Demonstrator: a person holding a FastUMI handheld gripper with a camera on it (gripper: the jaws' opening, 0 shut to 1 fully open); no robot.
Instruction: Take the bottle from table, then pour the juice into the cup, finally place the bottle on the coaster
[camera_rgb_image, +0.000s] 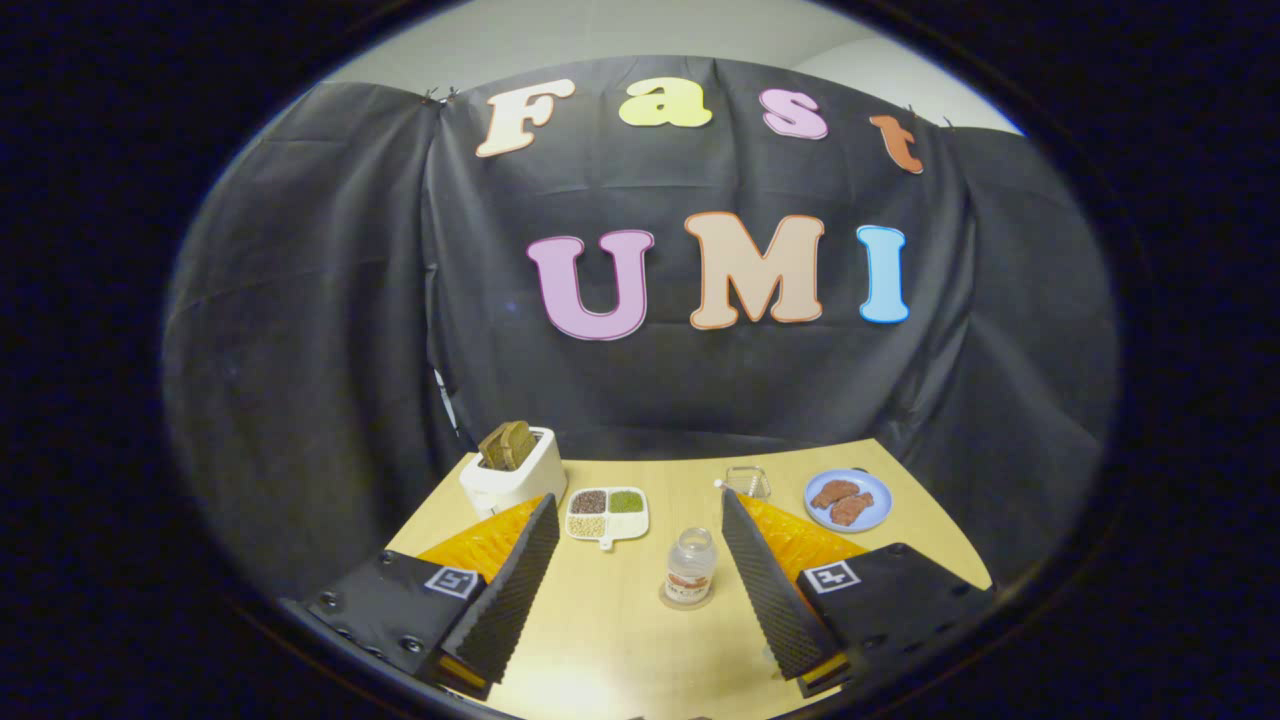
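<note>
A small clear bottle (690, 567) with a label band and a pale cap stands upright on the wooden table (620, 640). A thin round rim shows around its base; I cannot tell whether that is the coaster. My gripper (638, 496) is open, fingers spread wide. The bottle sits between them, nearer the right finger (765, 575), and touches neither. A clear empty cup (748, 482) stands just beyond the right fingertip, towards the back of the table.
A white toaster (512, 470) with brown bread slices stands at the back left, beyond the left finger. A white divided tray (607, 513) of beans lies ahead, between the fingertips. A blue plate (848, 500) with meat pieces sits at the back right. Black cloth walls close the table behind.
</note>
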